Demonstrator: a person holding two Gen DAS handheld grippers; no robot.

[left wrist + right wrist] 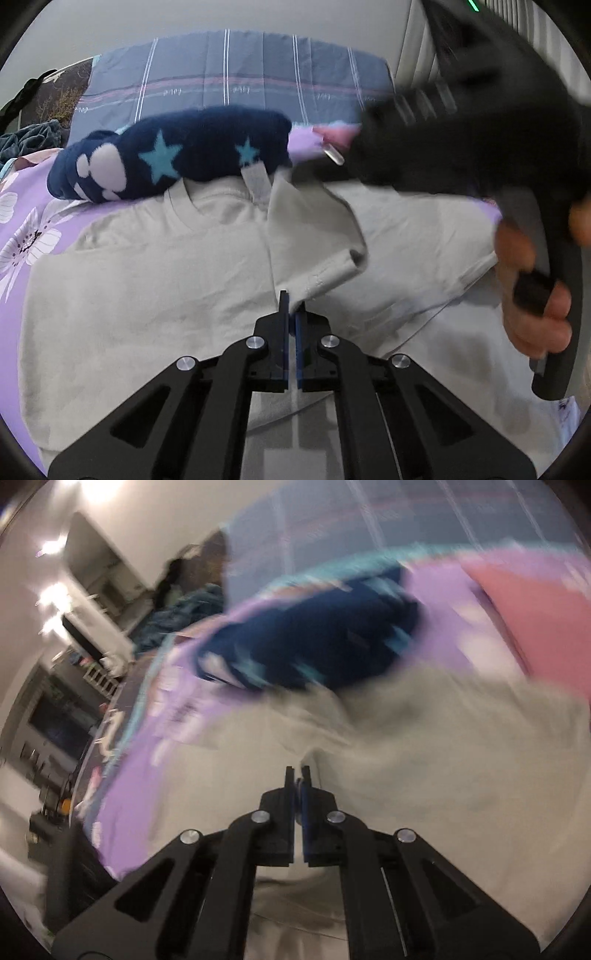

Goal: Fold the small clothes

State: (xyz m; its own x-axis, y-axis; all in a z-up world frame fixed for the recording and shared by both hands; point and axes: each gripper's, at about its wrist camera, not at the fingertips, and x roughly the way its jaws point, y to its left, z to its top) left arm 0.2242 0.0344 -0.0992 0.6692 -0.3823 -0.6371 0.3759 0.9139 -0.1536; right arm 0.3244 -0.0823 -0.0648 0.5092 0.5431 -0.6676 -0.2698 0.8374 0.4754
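both grippers are clenched on the beige t-shirt (147, 280) spread on the bed (26, 206): the left gripper (293, 306) pinches a sleeve fold, the right gripper (297, 775) a raised edge. lifting both evenly should keep the fold straight.

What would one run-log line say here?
left gripper: shut on shirt | right gripper: shut on shirt | navy garment: beyond collar
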